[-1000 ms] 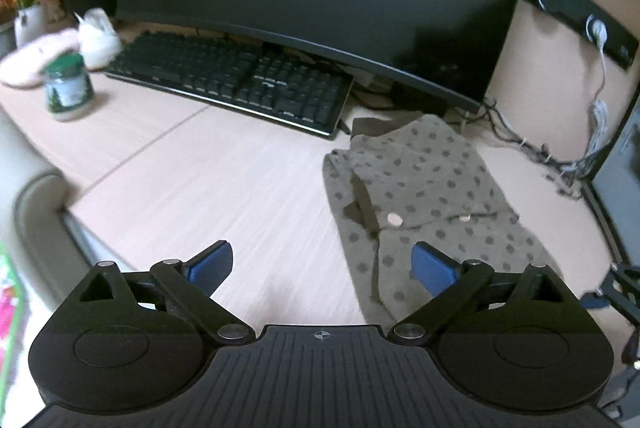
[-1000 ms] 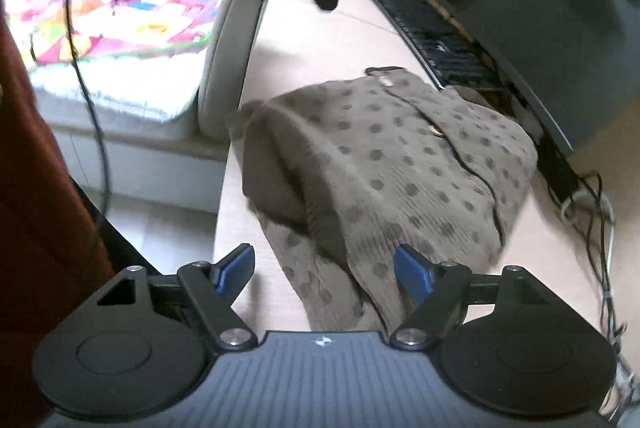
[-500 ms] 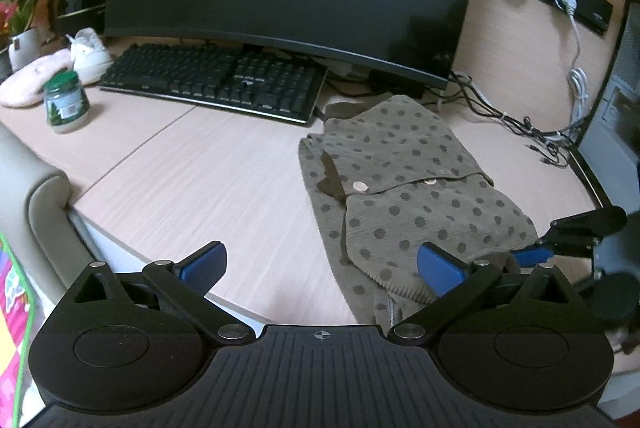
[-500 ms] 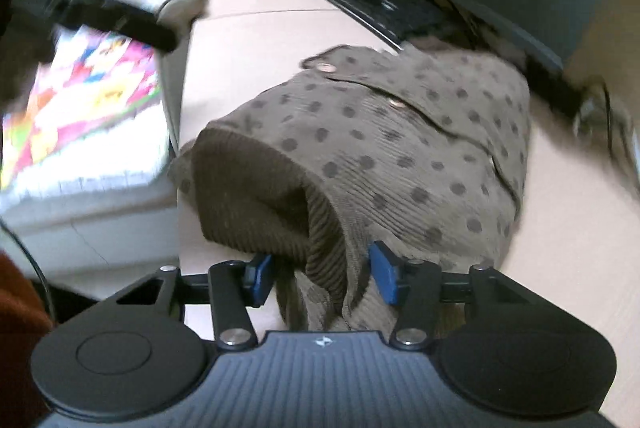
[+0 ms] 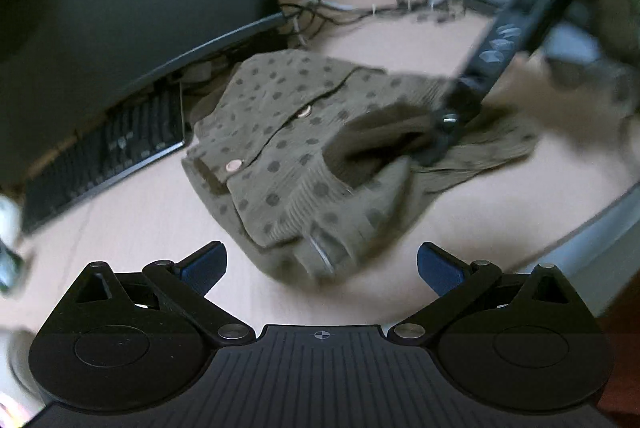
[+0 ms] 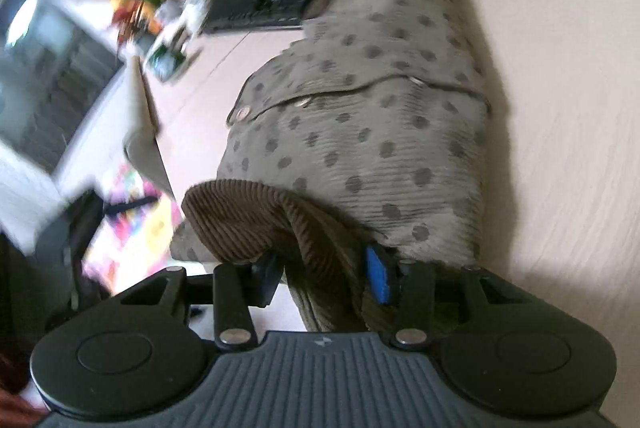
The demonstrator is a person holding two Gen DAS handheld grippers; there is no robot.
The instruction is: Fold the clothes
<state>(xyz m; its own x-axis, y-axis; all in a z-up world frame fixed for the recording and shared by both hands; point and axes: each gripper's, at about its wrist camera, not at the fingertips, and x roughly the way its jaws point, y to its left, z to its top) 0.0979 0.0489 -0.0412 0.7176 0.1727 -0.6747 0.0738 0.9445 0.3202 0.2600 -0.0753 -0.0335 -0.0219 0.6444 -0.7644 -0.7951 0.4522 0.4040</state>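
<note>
An olive dotted garment with small round buttons lies bunched on the pale wooden desk. My left gripper is open, and the garment's near hem lies just ahead of its blue pads without touching them. In the right wrist view the garment fills the middle. My right gripper is still closing, and its pads press on a ribbed, rolled-over edge of the cloth, holding that fold up off the desk. In the left wrist view the right gripper shows as a blurred black bar biting the cloth's far side.
A dark monitor and a black keyboard stand behind the garment, with tangled cables along the wall. A green-labelled jar and a grey chair arm lie past the desk's left edge. Bare desk lies to the right.
Both views have rolled strongly. The right gripper narrowed from wide open onto the garment's ribbed edge and raised it. The left gripper swung closer to the garment's near hem, still open.
</note>
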